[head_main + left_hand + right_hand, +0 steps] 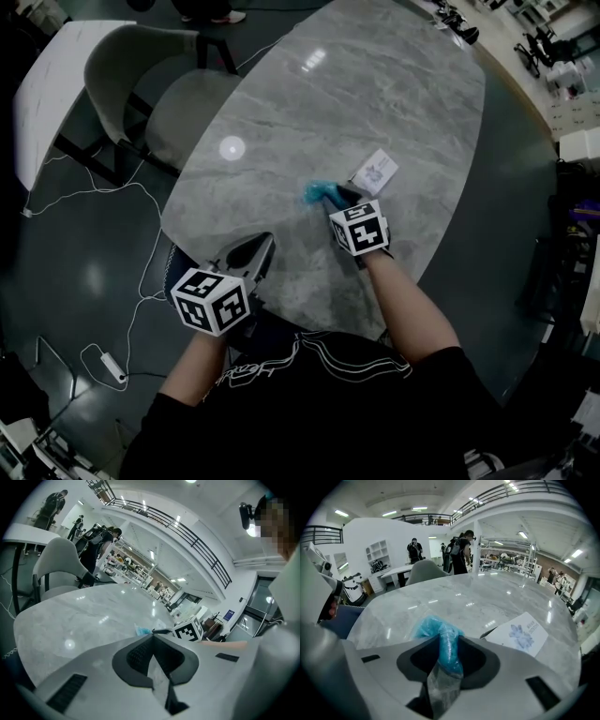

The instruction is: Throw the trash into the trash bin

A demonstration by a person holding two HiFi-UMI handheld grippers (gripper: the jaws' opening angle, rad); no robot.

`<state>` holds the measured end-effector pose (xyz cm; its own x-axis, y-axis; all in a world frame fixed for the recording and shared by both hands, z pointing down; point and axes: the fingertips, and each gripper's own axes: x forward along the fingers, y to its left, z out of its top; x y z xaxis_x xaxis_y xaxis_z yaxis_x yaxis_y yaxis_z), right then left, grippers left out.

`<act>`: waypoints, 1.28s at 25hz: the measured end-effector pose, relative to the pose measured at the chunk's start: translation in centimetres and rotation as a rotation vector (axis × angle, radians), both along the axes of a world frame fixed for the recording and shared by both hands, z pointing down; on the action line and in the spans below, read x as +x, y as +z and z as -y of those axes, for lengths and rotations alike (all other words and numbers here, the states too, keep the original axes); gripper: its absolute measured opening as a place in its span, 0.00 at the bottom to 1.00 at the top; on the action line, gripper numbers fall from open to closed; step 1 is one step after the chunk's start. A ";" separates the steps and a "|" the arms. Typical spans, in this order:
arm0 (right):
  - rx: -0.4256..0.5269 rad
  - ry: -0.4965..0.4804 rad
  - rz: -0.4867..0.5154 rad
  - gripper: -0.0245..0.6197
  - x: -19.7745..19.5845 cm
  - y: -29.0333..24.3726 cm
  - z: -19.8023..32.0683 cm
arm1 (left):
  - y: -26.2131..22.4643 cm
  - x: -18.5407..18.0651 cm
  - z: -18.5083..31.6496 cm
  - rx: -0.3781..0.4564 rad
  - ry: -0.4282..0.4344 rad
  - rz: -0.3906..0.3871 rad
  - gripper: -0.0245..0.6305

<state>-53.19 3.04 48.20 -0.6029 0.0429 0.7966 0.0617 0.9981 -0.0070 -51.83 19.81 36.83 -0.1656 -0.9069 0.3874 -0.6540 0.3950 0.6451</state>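
- The step in hand looks like the pick-up: the right hand-held gripper (339, 197) is tilted down onto the bench (356, 94), and its jaws are clenched on a crumpled blue wrapper (437, 629).
- The wrapper is a blue bunch with a clear plastic tail. It sits on the bench top towards the near right edge, and most of the bunch sticks out past the jaw tips.
- The left hand-held gripper (258, 248) is clenched with nothing in it. It hangs over the near edge of the bench, well apart from the wrapper.
- No view shows a trash bin, so the task seems to be at an early stage.
- The next move probably calls for lifting the wrapper clear of the bench without loosening the pinch, then finding the bin and carrying the wrapper to it.
- The plastic is thin and slippery, so it could slide out of the jaws on the way.
- A white printed card (375, 172) lies just beyond the wrapper, towards the right edge. It may be a second piece of trash, and it is close enough to be nudged during the lift.
- A grey chair (141, 66) stands at the far left edge, and a white cable (150, 272) trails over the floor on the left. Both could get in the way of a walk to that side.
- People stand in the background, well away from the bench.
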 end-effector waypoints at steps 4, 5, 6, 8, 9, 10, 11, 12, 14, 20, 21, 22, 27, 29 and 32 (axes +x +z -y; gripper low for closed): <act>-0.035 0.038 0.015 0.18 0.3 -0.6 0.1 | 0.1 0.2 0.3 0.009 -0.002 -0.019 0.04; -0.053 0.050 0.027 0.17 0.5 -1.0 0.1 | 0.0 0.4 0.4 0.011 -0.001 -0.021 0.04; -0.069 0.062 0.042 0.16 0.7 -1.5 0.1 | -0.1 0.5 0.5 0.012 -0.002 -0.021 0.04; -0.096 0.081 0.076 0.16 1.3 -2.5 0.1 | -0.5 0.8 0.6 0.011 -0.007 -0.017 0.04; -0.114 0.087 0.095 0.15 1.7 -3.0 0.0 | -0.7 0.9 0.6 0.010 -0.010 -0.011 0.04; -0.138 0.091 0.115 0.15 2.0 -3.6 -0.2 | -0.9 1.0 0.6 0.009 -0.013 -0.004 0.04; -0.163 0.094 0.137 0.15 2.3 -4.2 -0.4 | -1.1 1.1 0.6 0.009 -0.016 0.002 0.04; -0.185 0.096 0.159 0.15 2.7 -4.9 -0.6 | -1.4 1.2 0.7 0.009 -0.018 0.008 0.04; -0.206 0.096 0.202 0.15 3.5 -6.2 -0.8 | -1.6 1.8 1.1 0.008 -0.015 0.016 0.04; -0.250 0.138 0.321 0.15 8.6 -10.2 -0.6 | -1.8 5.7 3.1 -0.008 0.038 0.031 0.04; -0.241 0.143 0.333 0.15 9.8 -10.8 -0.5 | -2.1 6.5 3.5 -0.008 0.039 0.040 0.04; -0.225 0.145 0.346 0.15 11.0 -11.5 -0.2 | -2.3 7.2 3.9 -0.005 0.039 0.047 0.04; -0.177 0.208 0.417 0.15 17.3 -14.7 1.7 | -3.1 12.4 6.8 0.013 0.119 0.049 0.04; -0.174 0.255 0.438 0.15 20.4 -15.5 2.4 | -3.4 15.3 7.8 0.015 0.163 0.047 0.04; -0.183 0.323 0.472 0.15 25.4 -16.7 3.7 | -4.0 19.8 9.3 0.017 0.216 0.049 0.04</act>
